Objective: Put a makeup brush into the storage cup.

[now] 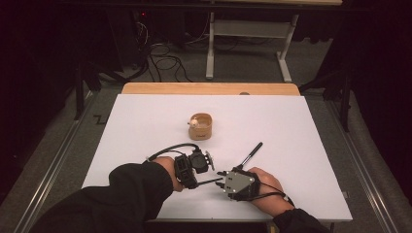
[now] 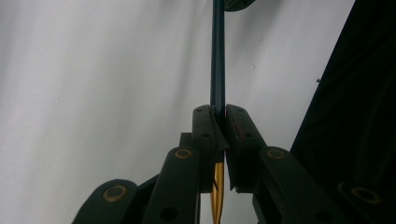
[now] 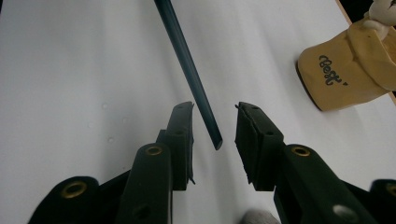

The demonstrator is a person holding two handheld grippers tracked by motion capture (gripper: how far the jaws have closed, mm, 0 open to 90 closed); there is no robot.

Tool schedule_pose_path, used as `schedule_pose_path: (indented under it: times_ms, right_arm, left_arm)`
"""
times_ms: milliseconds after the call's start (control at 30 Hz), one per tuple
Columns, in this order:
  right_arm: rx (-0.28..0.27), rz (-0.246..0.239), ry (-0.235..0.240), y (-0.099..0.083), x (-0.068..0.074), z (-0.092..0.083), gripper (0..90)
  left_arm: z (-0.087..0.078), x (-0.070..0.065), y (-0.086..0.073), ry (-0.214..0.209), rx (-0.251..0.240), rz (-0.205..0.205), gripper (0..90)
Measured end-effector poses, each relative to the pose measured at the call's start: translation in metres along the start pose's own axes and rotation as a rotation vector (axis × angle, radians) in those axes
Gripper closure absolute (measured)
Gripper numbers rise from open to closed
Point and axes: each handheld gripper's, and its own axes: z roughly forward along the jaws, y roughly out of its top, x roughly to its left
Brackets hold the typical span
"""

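A thin dark teal stick (image 1: pixel 210 181) with a gold end (image 2: pixel 217 191) is held level above the white table sheet (image 1: pixel 145 121). My left gripper (image 1: pixel 197 182) (image 2: pixel 219 114) is shut on it, and the shaft (image 2: pixel 217 56) runs straight out past the jaw tips. My right gripper (image 1: pixel 221 178) (image 3: pixel 215 109) faces it from the right. Its jaws stand apart on either side of the stick's free end (image 3: pixel 208 121), and neither pad touches it.
A tan wooden cup (image 1: pixel 200 127) (image 3: pixel 348 74) with dark lettering and a small pale figure (image 3: pixel 380 14) stands at mid-table. A black brush (image 1: pixel 250 154) lies on the sheet just beyond my right hand. The sheet's near edge runs close below both hands.
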Motion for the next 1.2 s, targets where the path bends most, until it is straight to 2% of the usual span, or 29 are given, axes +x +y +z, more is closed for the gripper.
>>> schedule_pose_path:
  times_ms: [233,300,367,433,867,1200]
  right_arm:
    - [0.013,-0.040,0.009,0.0009,0.0019,0.0021,73.4]
    - [0.016,-0.068,0.017,0.0009,0.0000,0.0023,74.6]
    - [0.020,-0.054,0.019,0.0010,0.0016,0.0023,75.2]
    - [0.029,-0.087,0.027,0.0016,0.0011,0.0032,76.9]
    - [0.033,-0.080,0.031,0.0011,0.0007,0.0041,78.9]
    - [0.036,-0.102,0.020,0.0016,0.0005,0.0040,82.0]
  left_arm:
    - [0.0008,-0.0005,0.0026,-0.007,0.002,-0.001,83.1]
    - [0.0013,-0.0012,0.0034,-0.010,0.004,0.002,83.1]
    - [0.0007,-0.0010,0.0048,-0.010,0.014,0.011,83.1]
    - [0.0006,-0.0013,0.0057,-0.010,0.012,0.012,83.1]
    - [-0.0008,-0.0013,0.0065,-0.010,0.004,0.012,83.1]
    - [-0.0037,-0.0011,0.0061,-0.006,-0.002,0.009,83.0]
